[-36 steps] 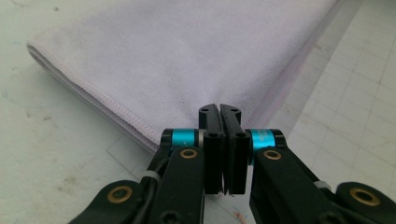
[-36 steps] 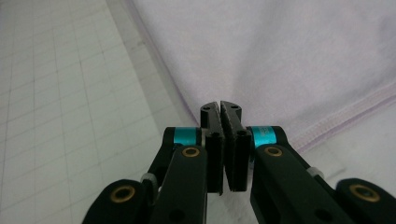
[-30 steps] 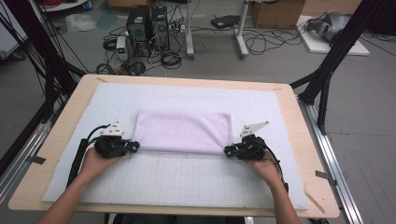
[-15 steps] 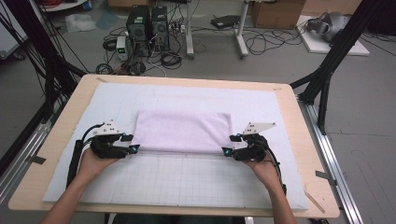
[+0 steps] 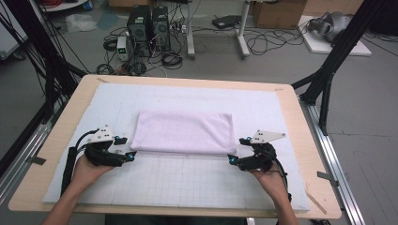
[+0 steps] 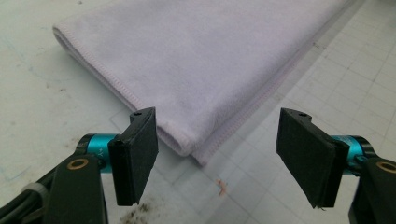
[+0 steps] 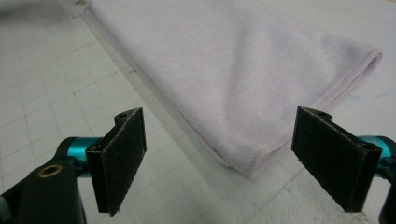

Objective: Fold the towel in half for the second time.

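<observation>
The folded lilac towel [image 5: 183, 132] lies flat at the centre of the frame on the counter's gridded mat [image 5: 187, 180], while the left claw [image 5: 123, 149] and right claw [image 5: 238, 152], jaws just spread wide and pinching nothing, flank its near corners.

High overhead, two close tongs-cameras, sharing the towel [image 5: 183, 132].
</observation>
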Demonstrator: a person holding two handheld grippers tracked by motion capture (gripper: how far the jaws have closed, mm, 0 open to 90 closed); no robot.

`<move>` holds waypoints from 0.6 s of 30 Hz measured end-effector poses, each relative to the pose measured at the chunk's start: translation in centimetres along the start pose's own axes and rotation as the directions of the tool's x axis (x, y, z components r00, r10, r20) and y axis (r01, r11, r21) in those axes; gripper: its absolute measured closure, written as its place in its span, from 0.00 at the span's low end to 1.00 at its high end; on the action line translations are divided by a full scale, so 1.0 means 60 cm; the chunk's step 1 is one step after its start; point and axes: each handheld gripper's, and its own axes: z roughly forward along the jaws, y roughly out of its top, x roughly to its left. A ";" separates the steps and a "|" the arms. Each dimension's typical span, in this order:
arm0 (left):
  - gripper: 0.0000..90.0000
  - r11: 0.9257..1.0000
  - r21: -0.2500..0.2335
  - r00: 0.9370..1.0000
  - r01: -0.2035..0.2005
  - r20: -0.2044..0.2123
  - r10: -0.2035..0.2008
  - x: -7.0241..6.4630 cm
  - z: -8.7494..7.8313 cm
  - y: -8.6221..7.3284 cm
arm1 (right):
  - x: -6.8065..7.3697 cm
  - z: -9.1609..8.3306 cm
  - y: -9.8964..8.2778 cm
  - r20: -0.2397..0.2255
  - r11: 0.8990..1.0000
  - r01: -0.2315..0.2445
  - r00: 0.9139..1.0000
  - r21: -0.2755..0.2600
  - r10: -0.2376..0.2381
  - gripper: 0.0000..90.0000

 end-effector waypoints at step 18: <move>0.29 1.000 -0.026 0.999 0.011 -0.046 -0.012 -0.017 -0.053 -0.034 | 0.020 -0.043 -0.036 0.042 1.000 -0.010 0.999 -0.007 0.011 0.14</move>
